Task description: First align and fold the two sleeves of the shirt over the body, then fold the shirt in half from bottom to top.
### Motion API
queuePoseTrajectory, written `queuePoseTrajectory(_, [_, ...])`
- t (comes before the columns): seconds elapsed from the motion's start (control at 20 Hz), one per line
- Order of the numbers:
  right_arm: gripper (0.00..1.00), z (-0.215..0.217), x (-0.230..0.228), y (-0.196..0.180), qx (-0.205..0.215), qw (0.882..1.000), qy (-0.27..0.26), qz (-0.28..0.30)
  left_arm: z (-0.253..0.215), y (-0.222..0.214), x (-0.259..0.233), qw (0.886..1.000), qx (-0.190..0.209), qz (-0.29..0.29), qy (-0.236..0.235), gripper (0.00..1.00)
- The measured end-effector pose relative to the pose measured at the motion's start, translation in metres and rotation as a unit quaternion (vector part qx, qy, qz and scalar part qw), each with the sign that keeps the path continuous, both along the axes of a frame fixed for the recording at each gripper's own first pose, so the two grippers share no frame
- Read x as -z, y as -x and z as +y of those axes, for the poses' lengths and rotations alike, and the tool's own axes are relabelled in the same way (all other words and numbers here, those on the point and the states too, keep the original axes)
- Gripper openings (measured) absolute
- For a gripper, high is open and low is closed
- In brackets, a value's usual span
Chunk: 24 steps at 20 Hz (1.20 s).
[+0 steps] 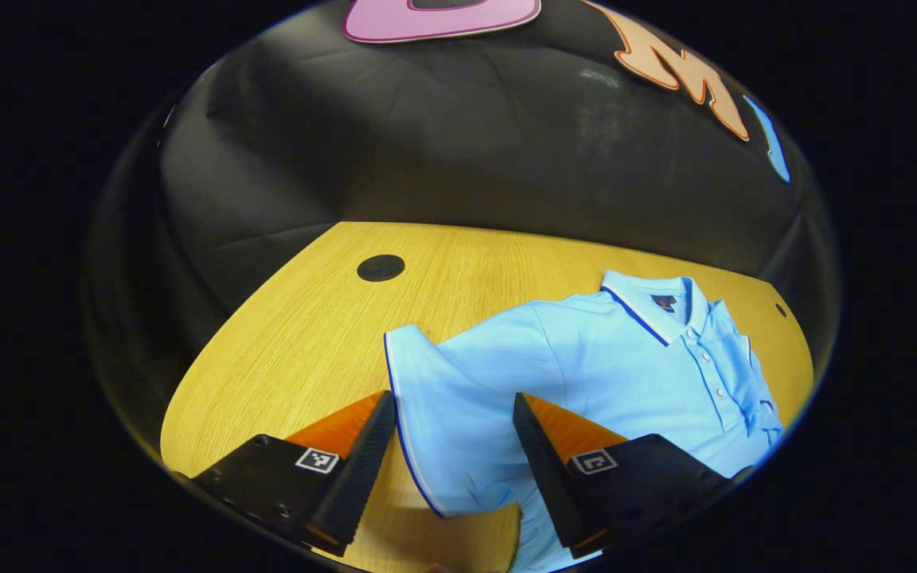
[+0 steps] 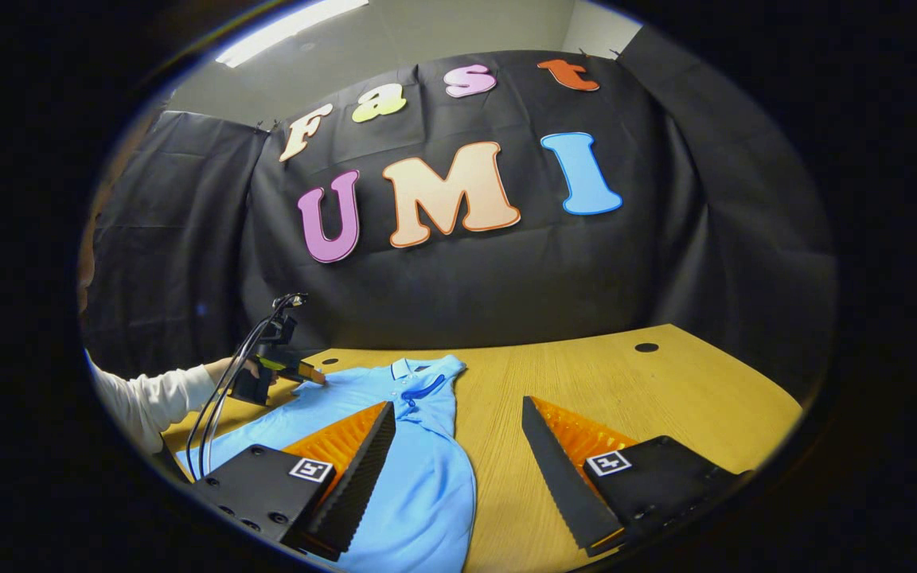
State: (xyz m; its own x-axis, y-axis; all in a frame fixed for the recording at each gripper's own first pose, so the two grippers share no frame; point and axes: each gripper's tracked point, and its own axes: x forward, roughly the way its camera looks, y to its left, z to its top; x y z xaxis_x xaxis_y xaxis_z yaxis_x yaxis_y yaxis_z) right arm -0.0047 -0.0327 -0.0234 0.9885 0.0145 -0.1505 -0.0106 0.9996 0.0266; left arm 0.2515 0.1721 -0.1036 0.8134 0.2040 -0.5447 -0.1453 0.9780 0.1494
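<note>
Left tool (image 1: 452,430) jaws spread wide, straddling the shirt's near sleeve (image 1: 446,414) without pinching it; one finger sits over bare table, the other over the shirt body. Right tool (image 2: 458,434) also spread apart, gripping nothing, its left finger over the shirt's edge, its right finger over bare wood.

In the right gripper view the table (image 2: 665,390) has plenty of free wood to the right of the shirt, out to the far edge by the black cloth wall. In the left gripper view there is open wood left of and beyond the sleeve, with a round black grommet (image 1: 380,267) well clear of the fabric.

Shirt (image 1: 610,358): light blue polo, lying flat and face-up, collar toward the far wall, placket buttoned, dark piping on collar and sleeve hem. Sleeve still spread outward, some soft wrinkles.

Farther off in the right gripper view: a white sleeve (image 2: 148,398) holding the left tool at the shirt's far side.
</note>
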Motion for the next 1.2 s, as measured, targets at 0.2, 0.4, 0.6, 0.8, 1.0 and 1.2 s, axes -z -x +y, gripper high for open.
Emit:
queuePoseTrajectory(0.2, [0.99,0.005,0.010,0.000,-0.009,1.000,0.003,0.015,0.004,0.001,0.001,1.000,0.004,0.001,-0.001,0.81])
queuePoseTrajectory(0.4, [0.99,0.010,0.009,0.001,-0.019,1.000,0.010,0.017,0.005,0.001,-0.001,1.000,0.011,-0.006,0.007,0.59])
queuePoseTrajectory(0.6, [0.99,0.005,0.010,0.001,-0.017,1.000,0.009,0.018,-0.007,-0.002,-0.003,0.999,0.019,-0.017,0.034,0.20])
queuePoseTrajectory(0.8, [0.99,-0.001,0.001,0.001,-0.011,1.000,0.016,0.006,-0.015,-0.002,-0.004,0.998,0.029,-0.023,0.057,0.00])
queuePoseTrajectory(1.0, [0.99,-0.004,-0.004,0.003,-0.008,1.000,0.011,0.001,-0.031,-0.005,-0.022,0.996,0.037,-0.045,0.074,0.00])
queuePoseTrajectory(1.2, [0.99,-0.005,-0.001,0.005,-0.010,1.000,0.018,0.007,-0.082,-0.008,-0.047,0.989,0.078,-0.060,0.109,0.00])
